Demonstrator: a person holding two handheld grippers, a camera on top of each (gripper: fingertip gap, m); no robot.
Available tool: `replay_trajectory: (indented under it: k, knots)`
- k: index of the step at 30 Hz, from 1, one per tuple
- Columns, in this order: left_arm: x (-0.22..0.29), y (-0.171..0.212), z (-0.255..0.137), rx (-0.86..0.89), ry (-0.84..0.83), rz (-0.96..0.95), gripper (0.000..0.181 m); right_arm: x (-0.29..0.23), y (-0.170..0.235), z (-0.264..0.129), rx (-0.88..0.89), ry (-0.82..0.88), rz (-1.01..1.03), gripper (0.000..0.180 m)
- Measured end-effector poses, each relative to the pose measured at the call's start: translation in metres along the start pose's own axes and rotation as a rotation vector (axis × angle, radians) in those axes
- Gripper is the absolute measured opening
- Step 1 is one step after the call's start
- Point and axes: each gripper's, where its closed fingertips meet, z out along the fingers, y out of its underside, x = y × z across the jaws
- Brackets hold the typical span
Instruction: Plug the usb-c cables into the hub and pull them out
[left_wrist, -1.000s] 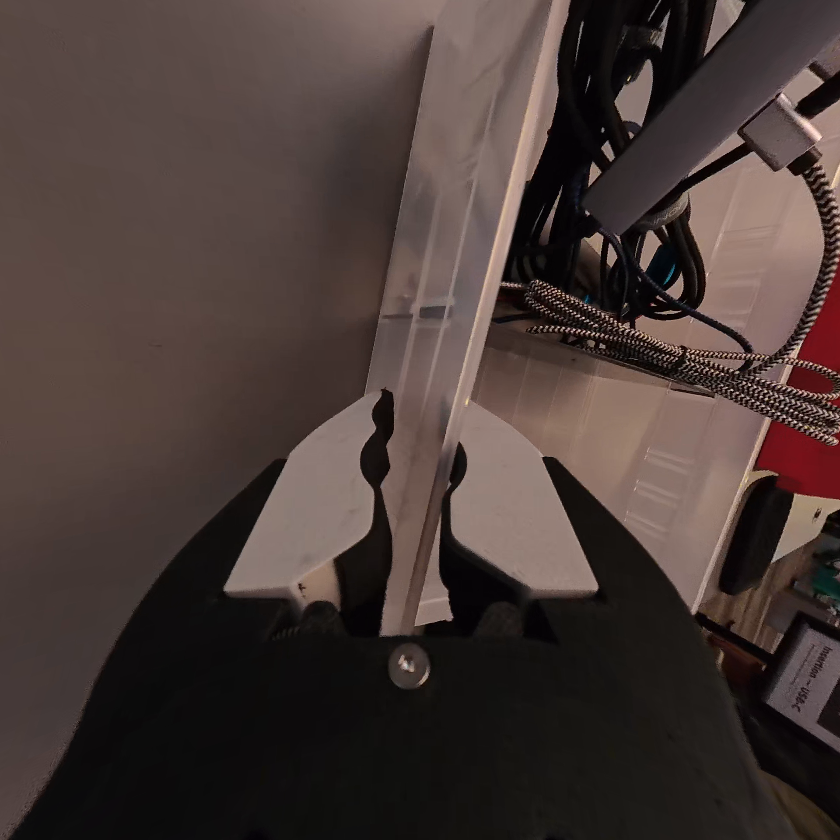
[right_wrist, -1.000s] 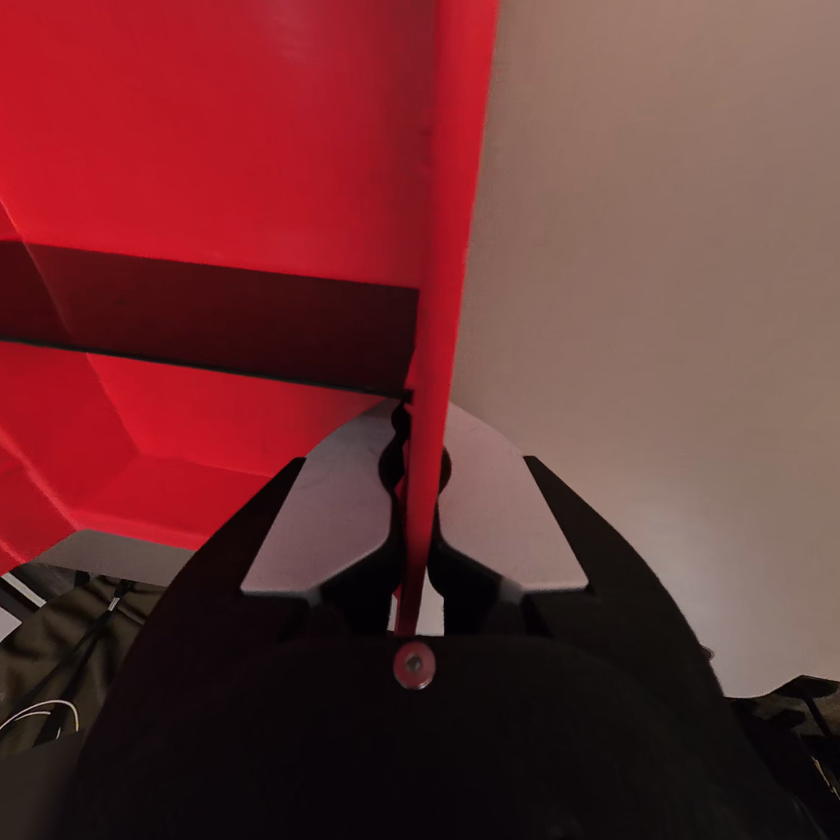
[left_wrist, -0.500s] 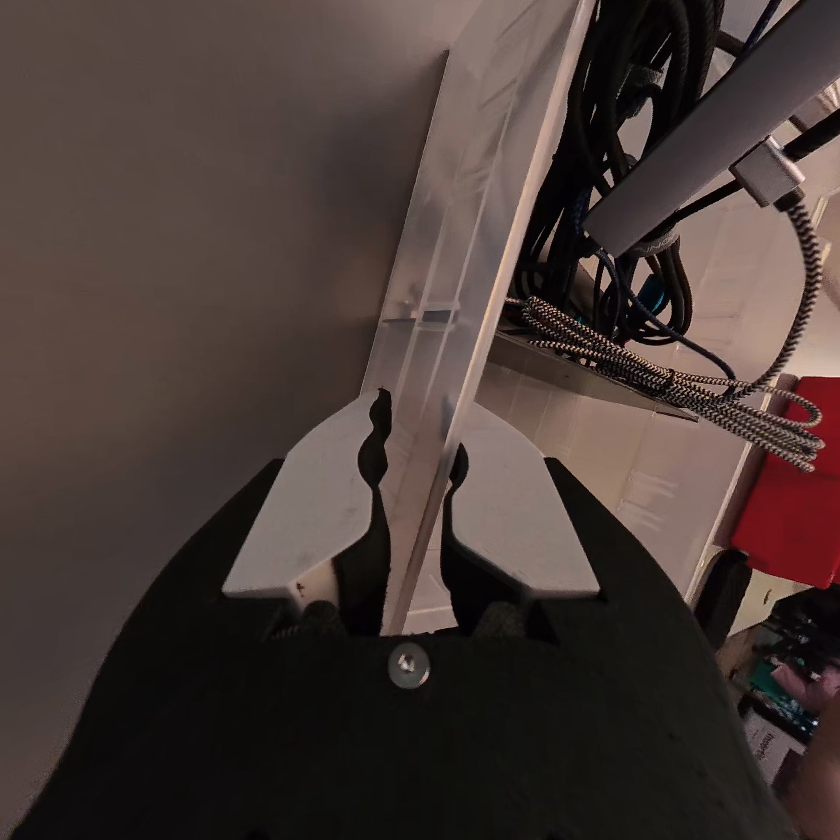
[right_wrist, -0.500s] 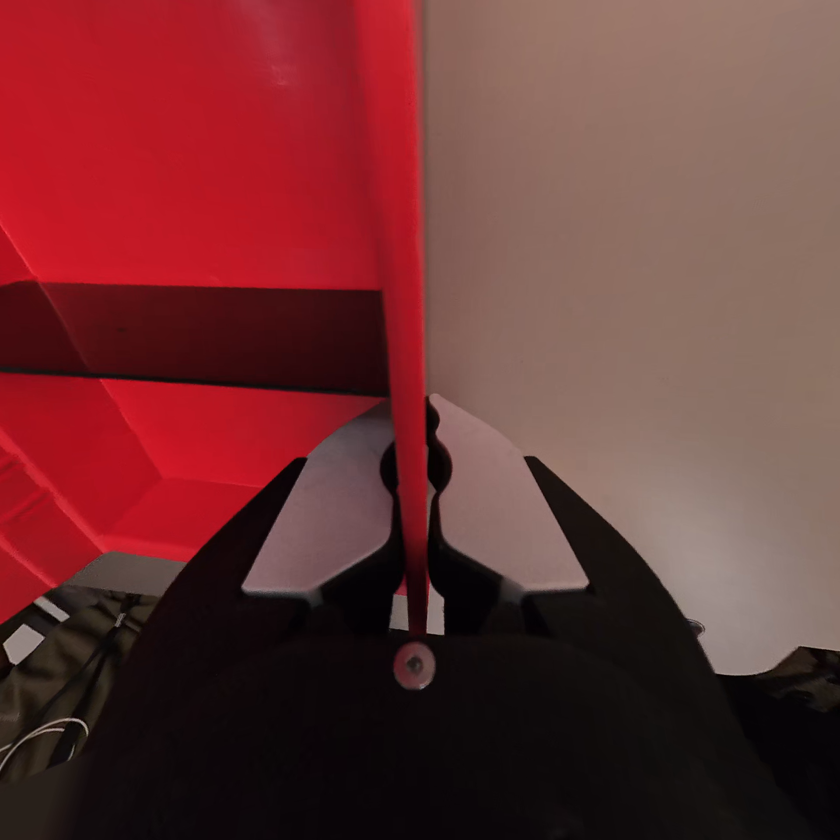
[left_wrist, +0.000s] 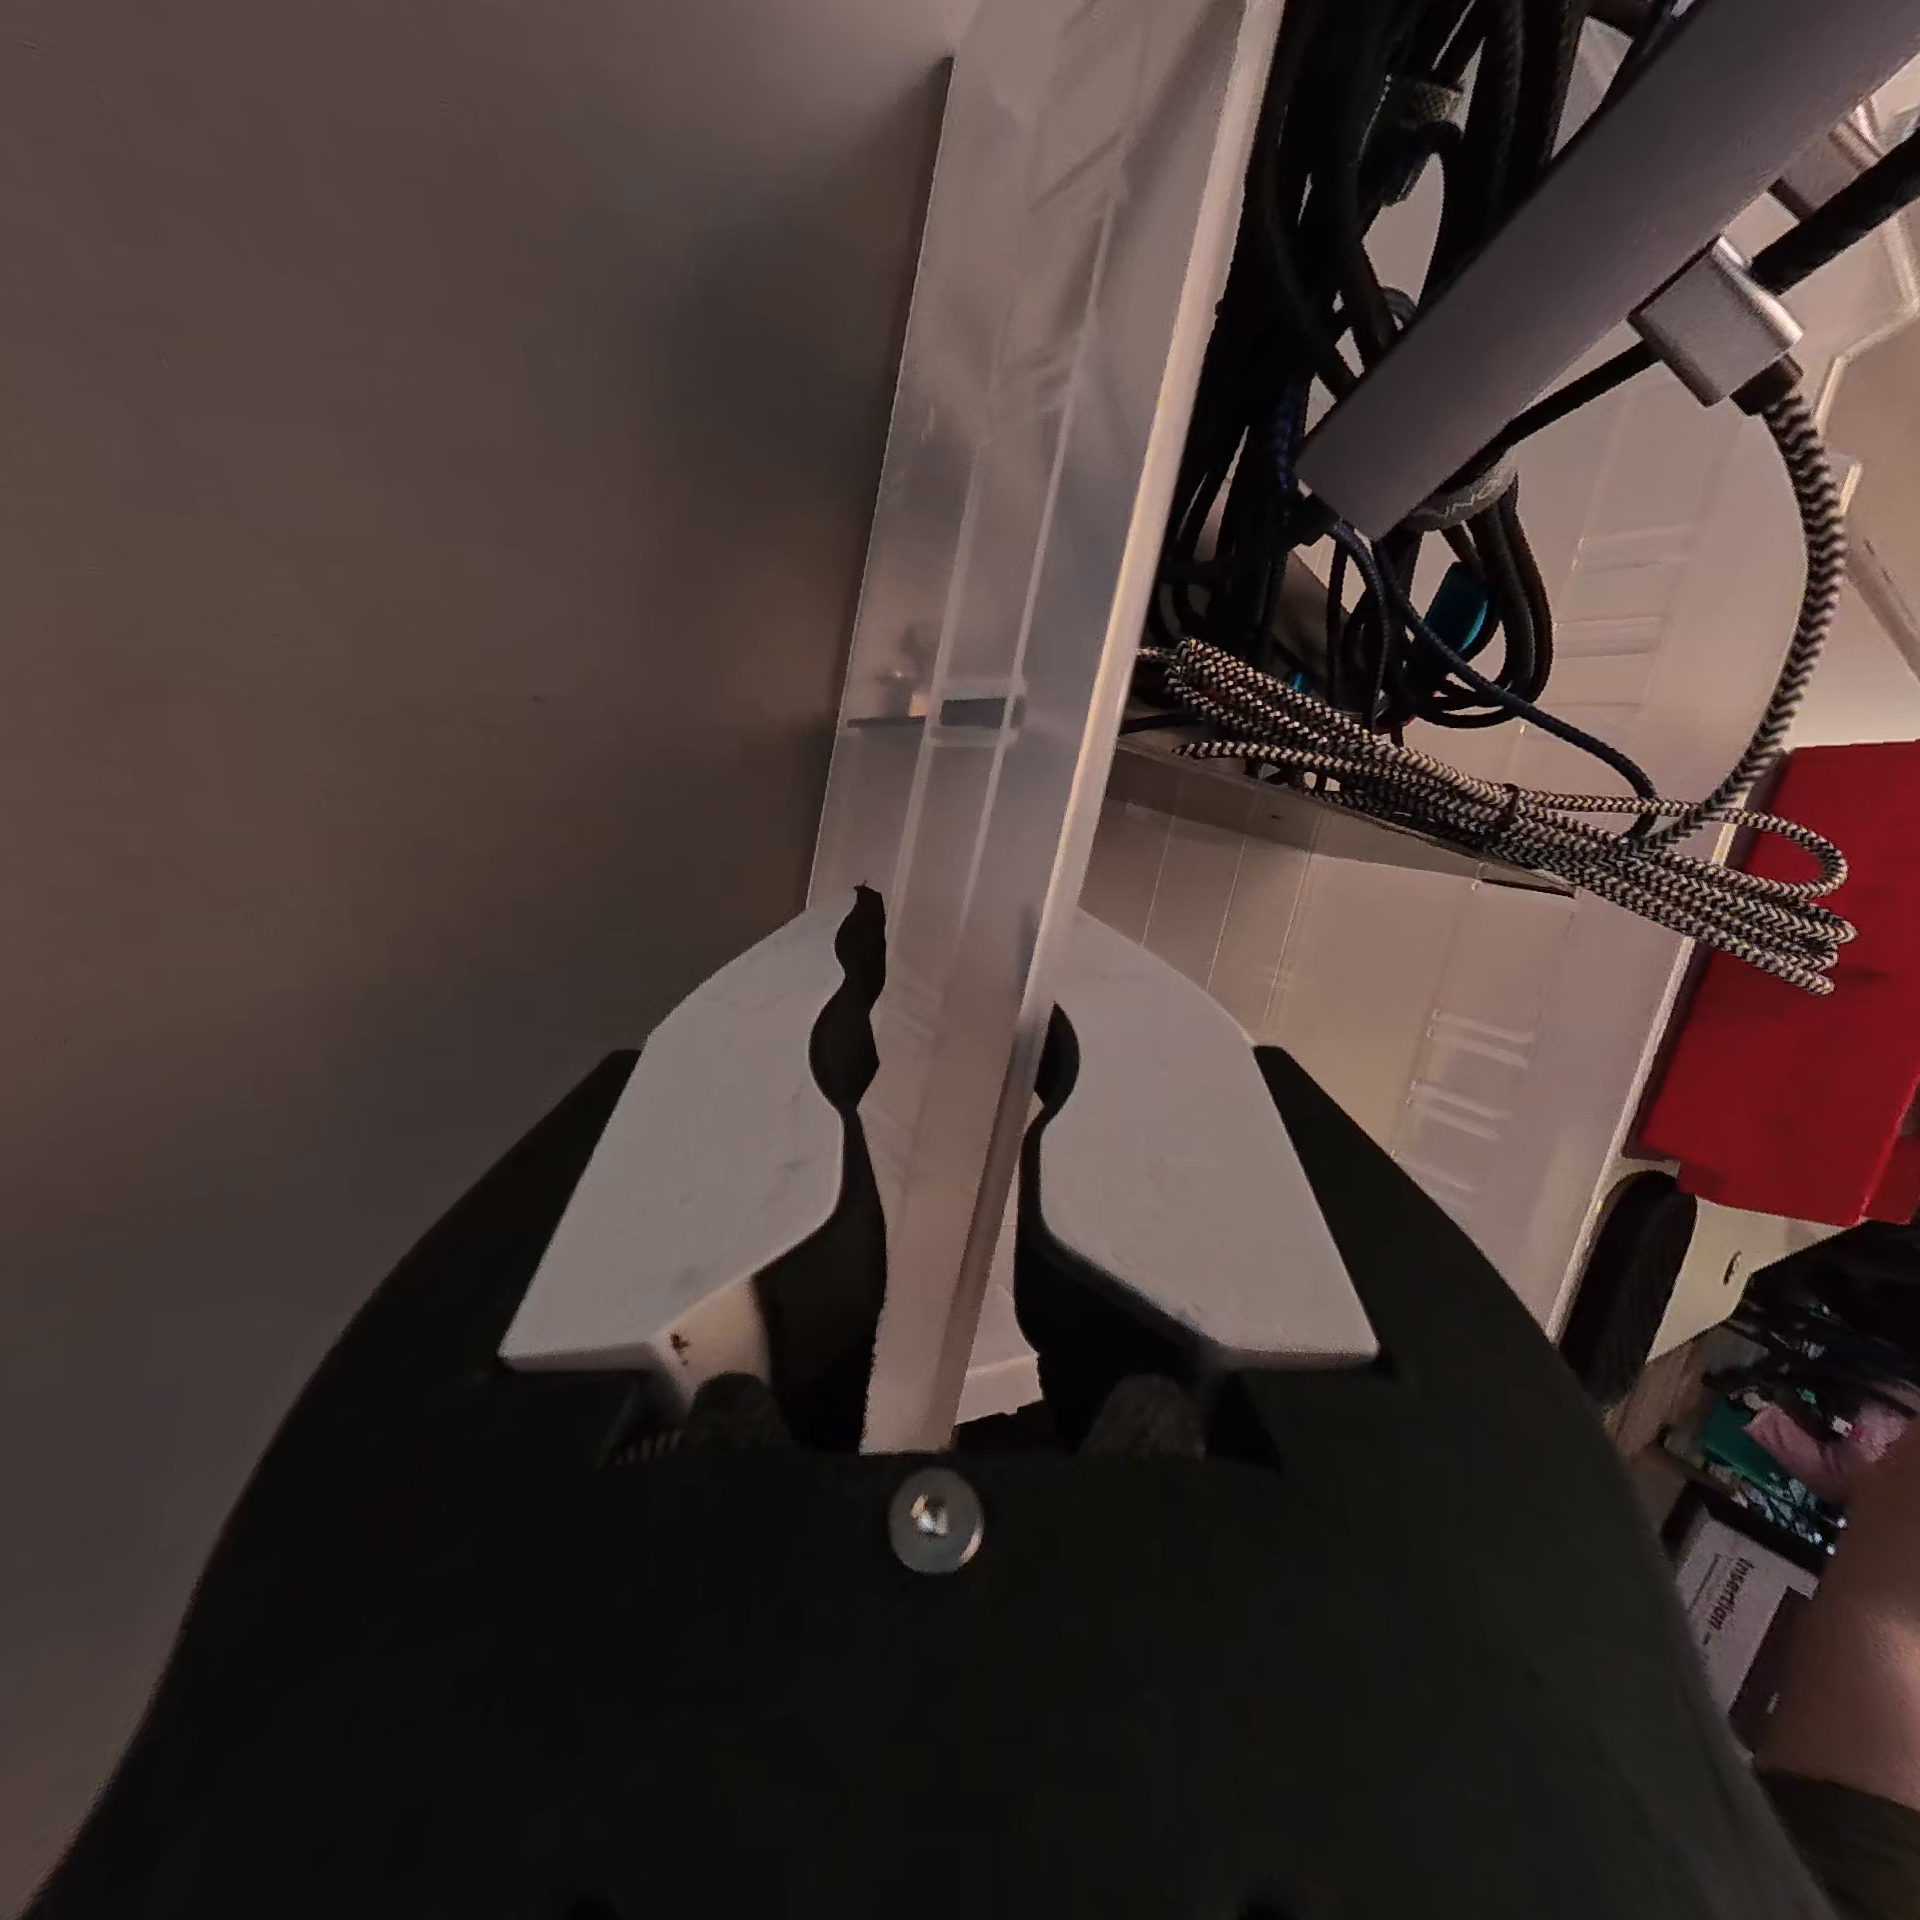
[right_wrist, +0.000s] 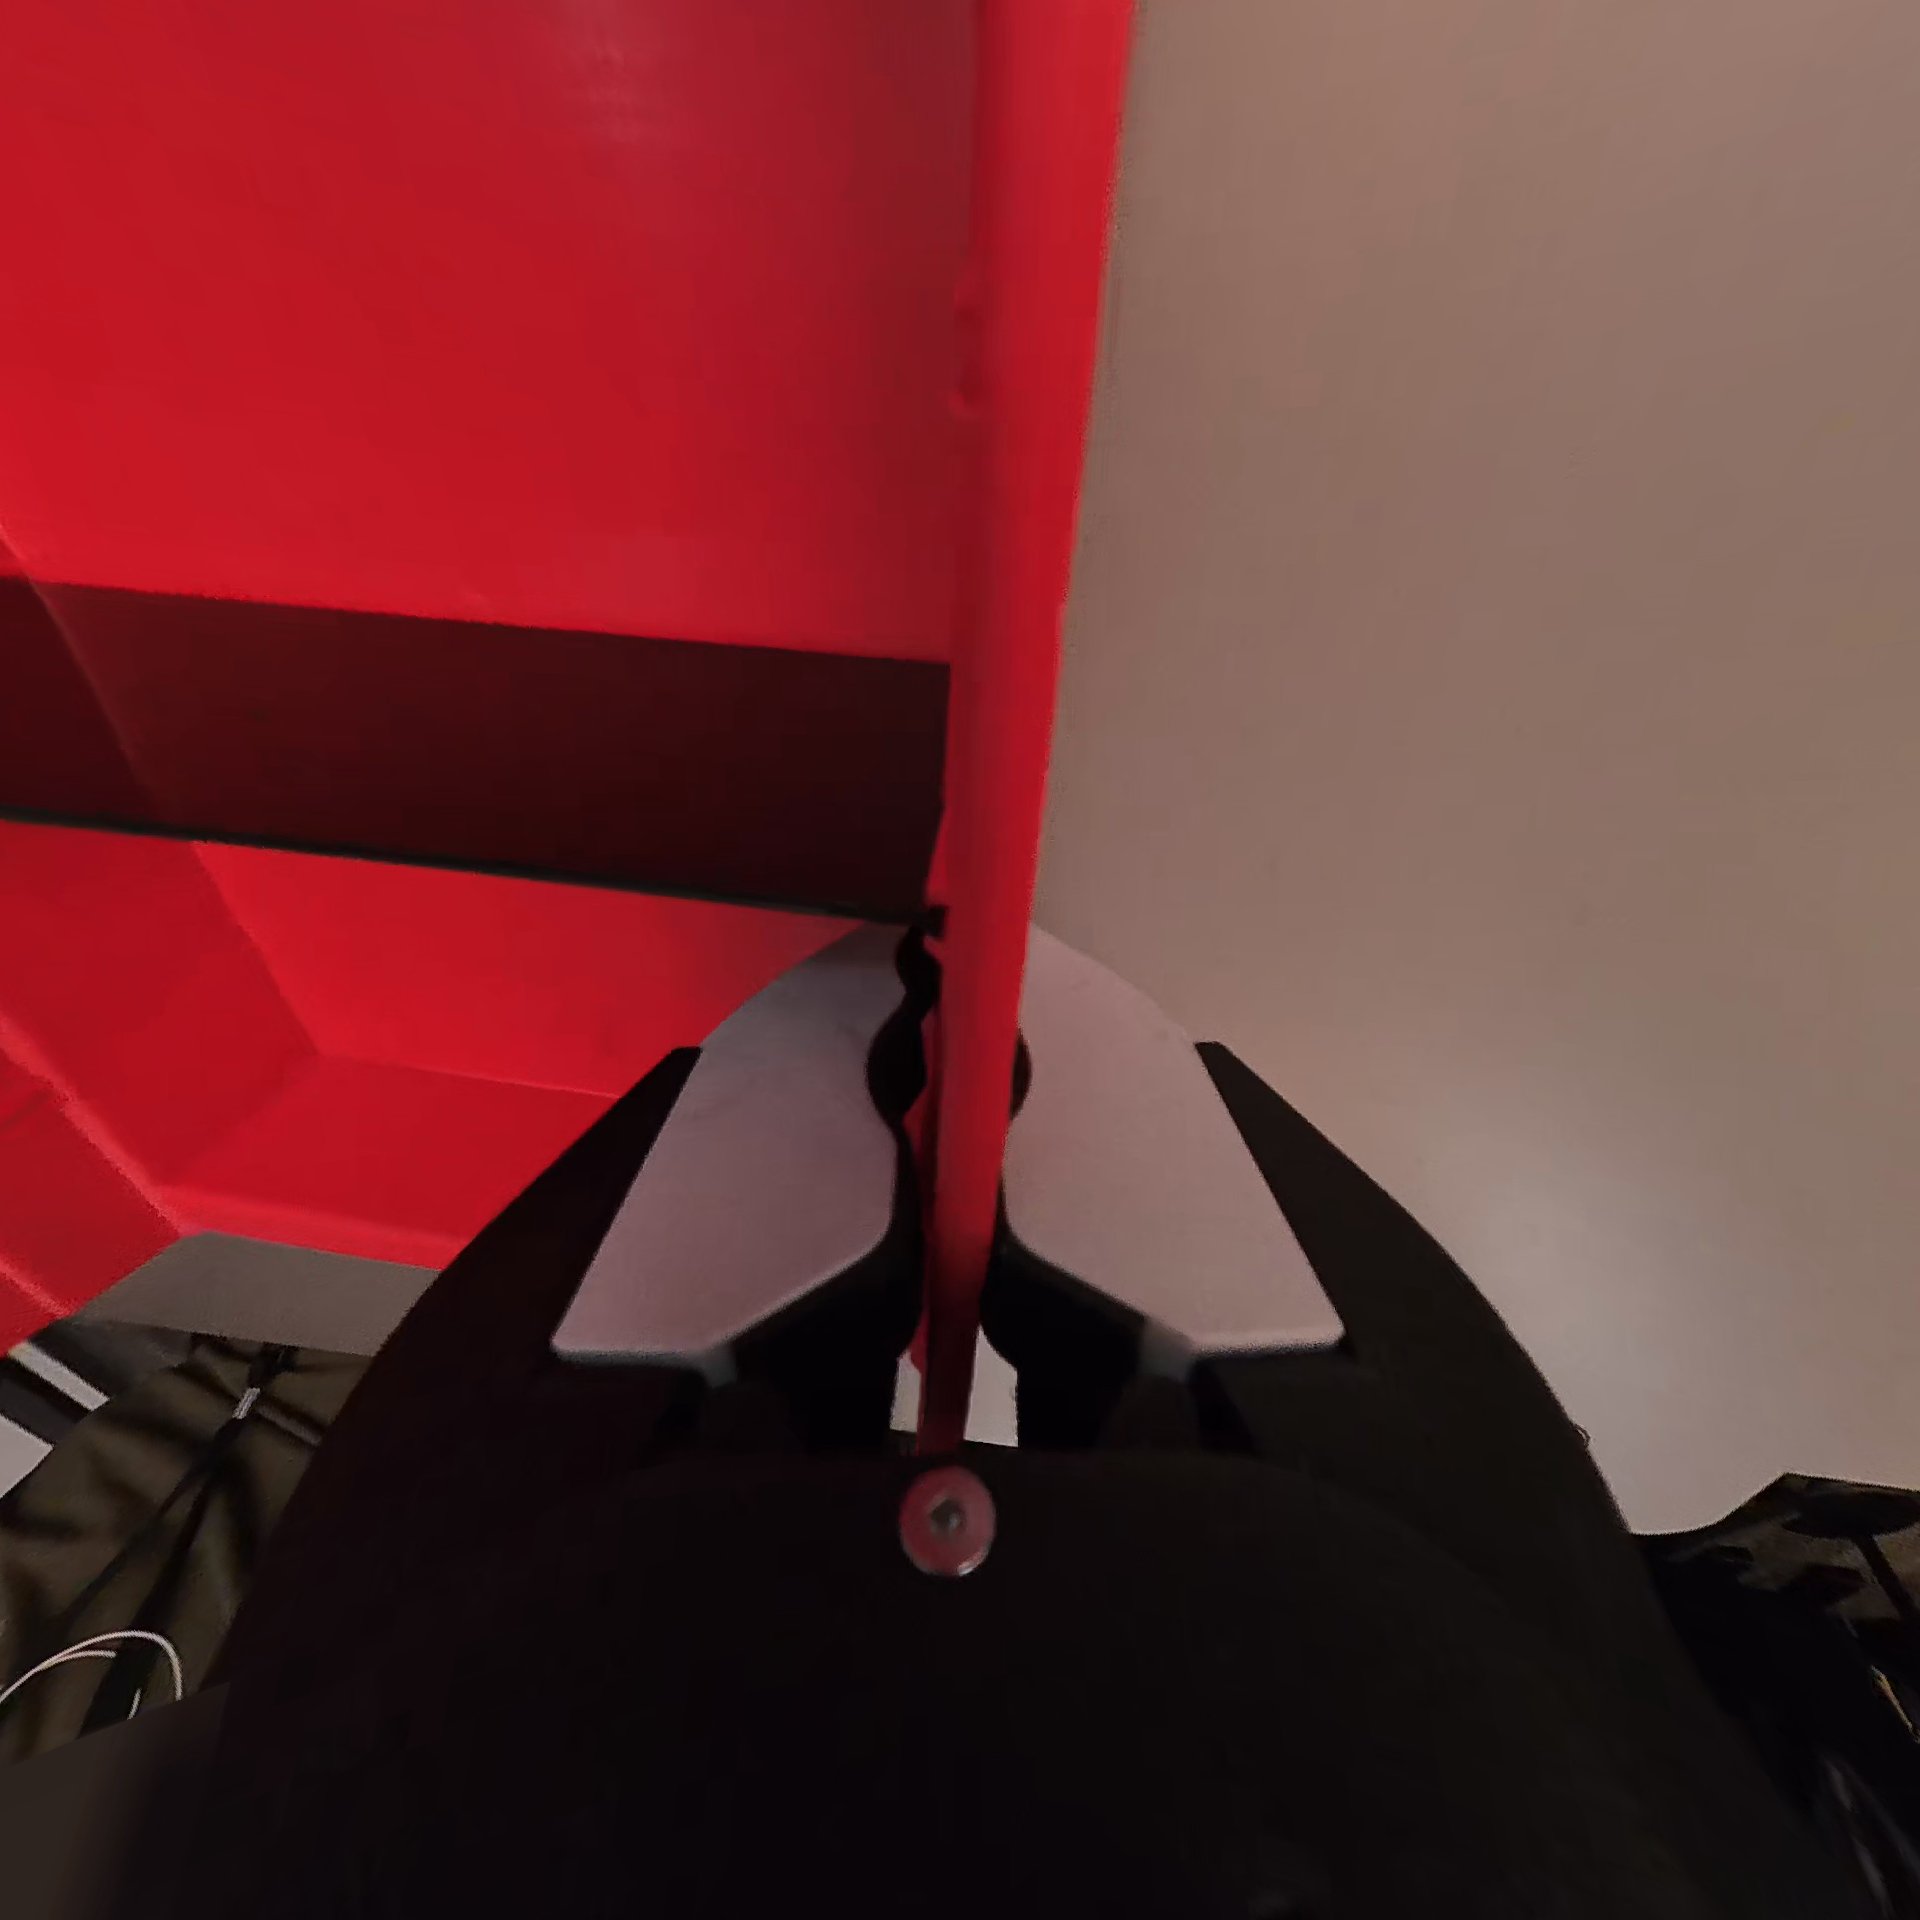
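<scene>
Here, left claw (left_wrist: 961, 1023) clamped on cable-filled clear bin (left_wrist: 1049, 540), right claw (right_wrist: 971, 1029) clamped on red bin (right_wrist: 488, 343).

Left claw (left_wrist: 951, 935), right claw (right_wrist: 971, 935) clamped.

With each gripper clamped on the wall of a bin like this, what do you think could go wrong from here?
1. The left gripper pinches only the clear bin by its thin wall; it could slip or tilt.
2. The striped braided cable hangs over the bin's edge while plugged into the grey hub; it may snag or drag the hub.
3. The right gripper likewise holds the red bin by its wall alone.
</scene>
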Motion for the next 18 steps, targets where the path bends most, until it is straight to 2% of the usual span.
replay_trajectory:
  k: [10,14,18]
  knots:
    - [0.003,0.0,-0.001,-0.001,0.042,0.004,0.032,0.0,-0.006,0.001,0.032,-0.003,-0.013,0.007]
    - [0.005,0.001,-0.008,0.009,0.053,0.005,0.036,0.005,-0.005,-0.003,0.041,0.049,-0.045,0.026]
    - [0.007,-0.006,-0.031,0.093,-0.004,0.018,0.035,-0.005,-0.02,-0.028,0.168,0.007,-0.057,0.043]
